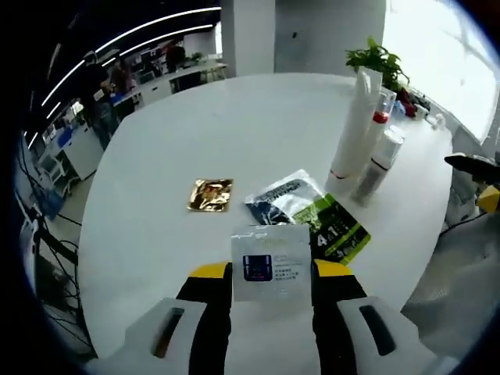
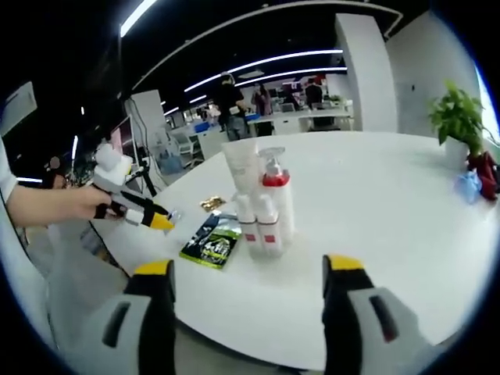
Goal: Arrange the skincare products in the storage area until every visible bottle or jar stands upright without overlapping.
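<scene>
My left gripper (image 1: 270, 272) is shut on a small white sachet (image 1: 270, 262) with a dark blue label, held just above the near side of the white table (image 1: 195, 117). Further on lie a gold foil sachet (image 1: 211, 194) and a green, black and white sachet (image 1: 312, 217). At the right stand a tall white tube (image 1: 355, 125), a pump bottle with a red collar (image 1: 380, 116) and a grey bottle (image 1: 381, 162), all upright. My right gripper (image 2: 248, 266) is open and holds nothing, facing the same bottle cluster (image 2: 262, 195) from the table edge. A hand holds the left gripper (image 2: 133, 207) at the left.
A potted plant (image 1: 375, 58) stands behind the bottles, with small red and blue items (image 2: 480, 172) near it. The table edge (image 2: 234, 344) runs just beyond my right jaws. Desks and people (image 2: 230, 98) are far behind. Wide bare tabletop (image 2: 391, 203) lies right of the bottles.
</scene>
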